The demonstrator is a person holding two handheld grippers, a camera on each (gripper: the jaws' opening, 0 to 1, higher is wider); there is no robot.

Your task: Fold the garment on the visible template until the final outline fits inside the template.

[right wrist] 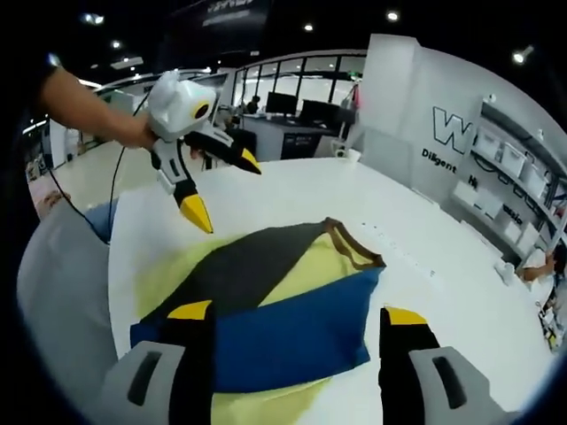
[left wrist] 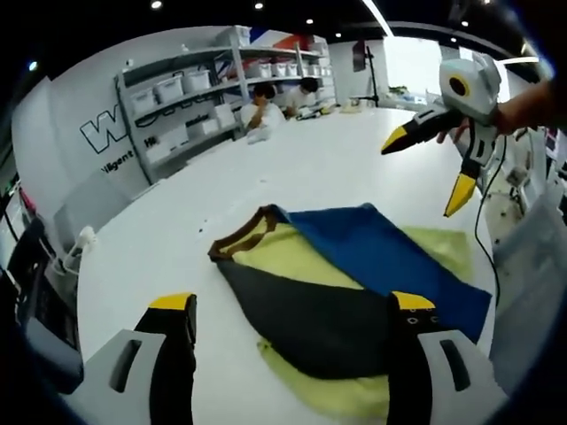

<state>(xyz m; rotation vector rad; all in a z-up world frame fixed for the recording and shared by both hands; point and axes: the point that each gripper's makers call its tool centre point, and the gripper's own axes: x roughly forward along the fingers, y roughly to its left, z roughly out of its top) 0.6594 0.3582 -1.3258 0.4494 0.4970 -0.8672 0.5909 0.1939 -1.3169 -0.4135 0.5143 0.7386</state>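
A garment lies flat on the white table (left wrist: pixel 159 221), with a blue panel (left wrist: pixel 381 257) and a dark grey panel (left wrist: pixel 310 319) folded across a yellow-green body (left wrist: pixel 283 257); its brown collar (left wrist: pixel 237 237) points away to the left. Yellow-green cloth also sticks out past the blue panel; I cannot tell garment from template there. My left gripper (left wrist: pixel 292 305) hovers open just short of the dark panel. My right gripper (left wrist: pixel 427 170) hangs open in the air beyond the blue panel. In the right gripper view, the garment (right wrist: pixel 292 332) lies ahead of my open right gripper (right wrist: pixel 297 312), and the left gripper (right wrist: pixel 225 195) is open above its far edge.
Shelves with white boxes (left wrist: pixel 186 97) stand past the table's far left, and people (left wrist: pixel 261 108) sit at its far end. A cable (left wrist: pixel 483 239) trails from the right gripper. Desks with monitors (right wrist: pixel 292 106) stand behind. Bare white table (right wrist: pixel 461 292) surrounds the garment.
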